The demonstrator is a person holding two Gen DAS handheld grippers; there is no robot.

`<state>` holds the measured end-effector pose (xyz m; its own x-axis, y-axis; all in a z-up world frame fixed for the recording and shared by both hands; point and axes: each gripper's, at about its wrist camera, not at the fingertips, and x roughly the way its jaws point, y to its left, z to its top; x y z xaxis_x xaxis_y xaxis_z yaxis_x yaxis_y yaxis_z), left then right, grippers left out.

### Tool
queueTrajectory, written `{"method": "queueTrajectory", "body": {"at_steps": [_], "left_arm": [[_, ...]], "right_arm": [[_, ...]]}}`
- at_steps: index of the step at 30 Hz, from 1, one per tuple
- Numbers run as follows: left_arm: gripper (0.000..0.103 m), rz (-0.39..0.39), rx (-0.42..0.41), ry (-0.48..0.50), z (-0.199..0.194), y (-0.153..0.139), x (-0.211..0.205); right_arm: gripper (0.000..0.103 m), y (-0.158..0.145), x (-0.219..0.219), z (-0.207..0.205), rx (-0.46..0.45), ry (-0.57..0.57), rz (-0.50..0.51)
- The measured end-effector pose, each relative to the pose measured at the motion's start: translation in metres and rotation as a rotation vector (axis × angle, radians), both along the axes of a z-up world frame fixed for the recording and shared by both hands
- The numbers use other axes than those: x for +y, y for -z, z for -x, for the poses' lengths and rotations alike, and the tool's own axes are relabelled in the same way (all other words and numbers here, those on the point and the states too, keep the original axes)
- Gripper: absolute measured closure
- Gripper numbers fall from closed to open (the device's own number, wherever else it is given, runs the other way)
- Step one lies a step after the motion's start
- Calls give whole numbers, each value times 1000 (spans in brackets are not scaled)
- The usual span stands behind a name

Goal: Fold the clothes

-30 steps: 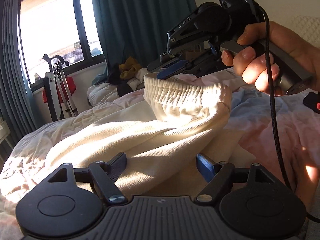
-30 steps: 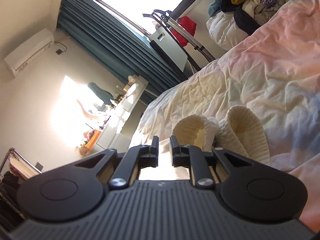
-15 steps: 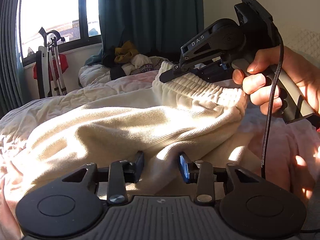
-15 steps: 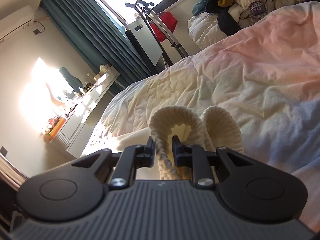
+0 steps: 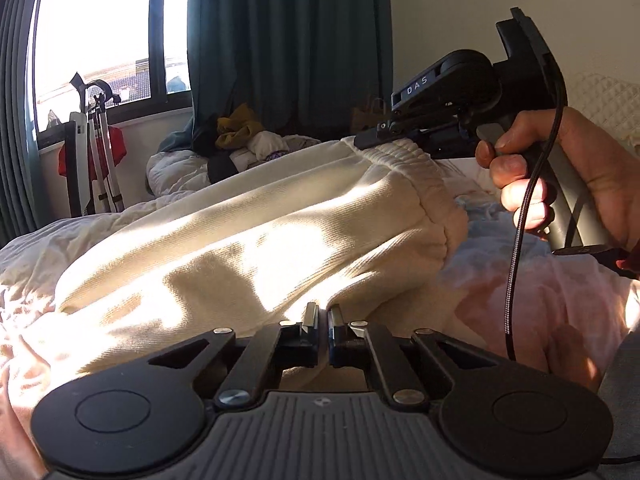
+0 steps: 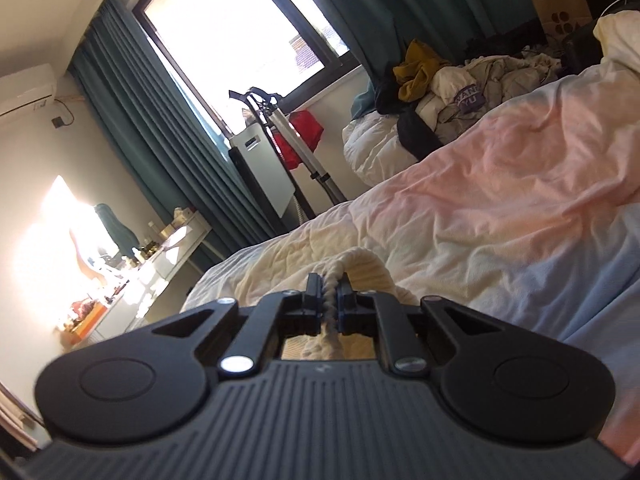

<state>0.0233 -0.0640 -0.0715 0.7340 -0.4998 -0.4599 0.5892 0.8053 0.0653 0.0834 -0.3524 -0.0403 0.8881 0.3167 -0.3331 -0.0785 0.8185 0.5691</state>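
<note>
A cream knit garment (image 5: 248, 256) with a ribbed waistband lies on the bed. My left gripper (image 5: 323, 318) is shut on the garment's near edge, low in the left wrist view. My right gripper (image 6: 329, 292) is shut on the ribbed waistband (image 6: 362, 270); it also shows in the left wrist view (image 5: 360, 142), held by a hand at the far end of the waistband. The garment is stretched between the two grippers.
The bed (image 6: 500, 200) has a pink and pale blue cover. A heap of clothes (image 5: 244, 140) lies at its far end below dark teal curtains (image 5: 288, 40). A white stand and red item (image 5: 92, 152) are by the window. A dresser (image 6: 160, 256) stands left.
My left gripper has closed from wide open onto the garment's near edge. My right gripper has pinched the waistband tighter, and the garment is pulled out flatter and longer between the grippers.
</note>
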Motion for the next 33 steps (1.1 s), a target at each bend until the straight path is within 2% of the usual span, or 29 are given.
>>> {"method": "queueTrajectory", "body": {"at_steps": [1, 5, 7, 10, 13, 15, 18, 20, 21, 22, 23, 27, 33], "left_arm": [[99, 4, 8, 2, 0, 0, 0], [98, 1, 34, 5, -7, 5, 0], [97, 4, 37, 8, -10, 7, 1], [92, 29, 31, 16, -10, 5, 5], [78, 93, 29, 19, -4, -2, 12], [53, 127, -8, 18, 3, -9, 17], [46, 138, -45, 43, 16, -19, 21], [46, 96, -33, 76, 25, -17, 18], [46, 65, -34, 85, 29, -15, 15], [46, 18, -48, 88, 33, -12, 11], [46, -38, -69, 84, 38, -7, 6], [46, -190, -147, 43, 49, 9, -4], [48, -301, -165, -39, 35, 26, -10]], "right_arm": [[92, 4, -2, -2, 18, 14, 0], [89, 38, -10, -25, 189, 52, -24], [86, 47, -11, -28, 216, 62, -33], [84, 43, -8, -22, 196, 56, -30], [81, 32, -7, -6, 159, 57, -29], [79, 26, -10, 10, 136, 86, -35], [68, 23, -14, 35, 127, 128, -78], [49, 24, -17, 51, 130, 153, -121], [45, 25, -18, 59, 132, 166, -142], [36, 25, -20, 67, 134, 179, -164], [32, 27, -18, 72, 154, 190, -170], [27, 33, -7, 84, 231, 218, -149], [25, 59, 8, 85, 309, 193, -138]]}}
